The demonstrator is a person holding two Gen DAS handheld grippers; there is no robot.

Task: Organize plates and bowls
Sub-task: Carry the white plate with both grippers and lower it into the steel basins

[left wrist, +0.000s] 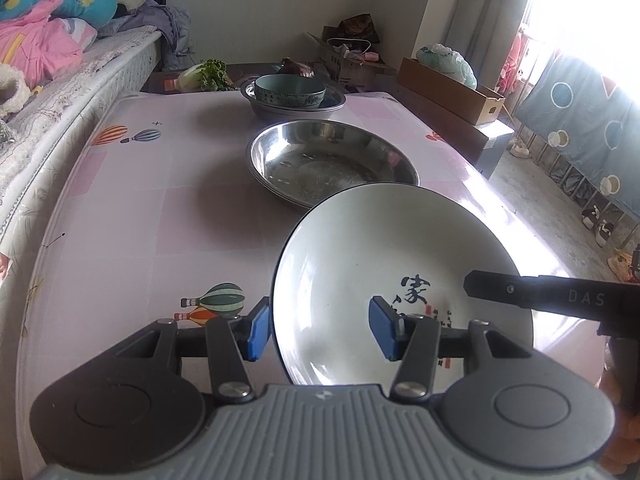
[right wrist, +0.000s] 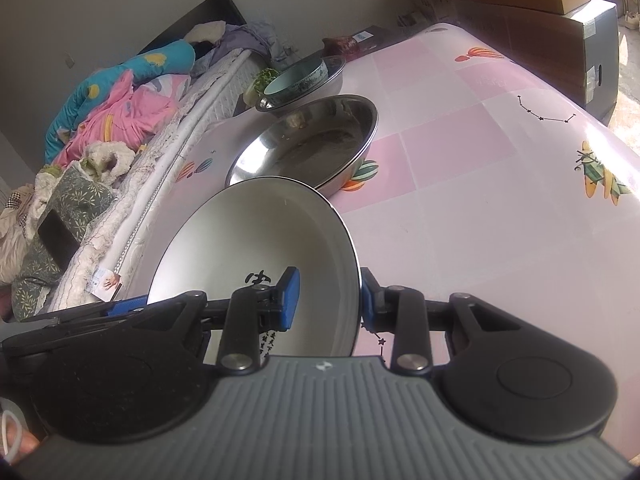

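Observation:
A white plate (left wrist: 360,264) with a dark rim and black characters sits near the front of the pink table (left wrist: 160,208). My left gripper (left wrist: 320,328) is open, its blue pads (left wrist: 258,332) straddling the plate's left rim. My right gripper (right wrist: 326,298) is open too, its pads straddling the plate's (right wrist: 248,248) right rim; its finger shows in the left wrist view (left wrist: 540,296). Behind the plate stands a stack of steel plates (left wrist: 332,160), also in the right wrist view (right wrist: 308,140). Farther back a teal bowl (left wrist: 290,90) sits in a steel basin (left wrist: 292,106).
A bed (left wrist: 60,80) with bedding runs along the table's left side. Vegetables (left wrist: 208,74), bags and cardboard boxes (left wrist: 452,88) sit behind the table. Floor with shoes (left wrist: 600,228) lies to the right.

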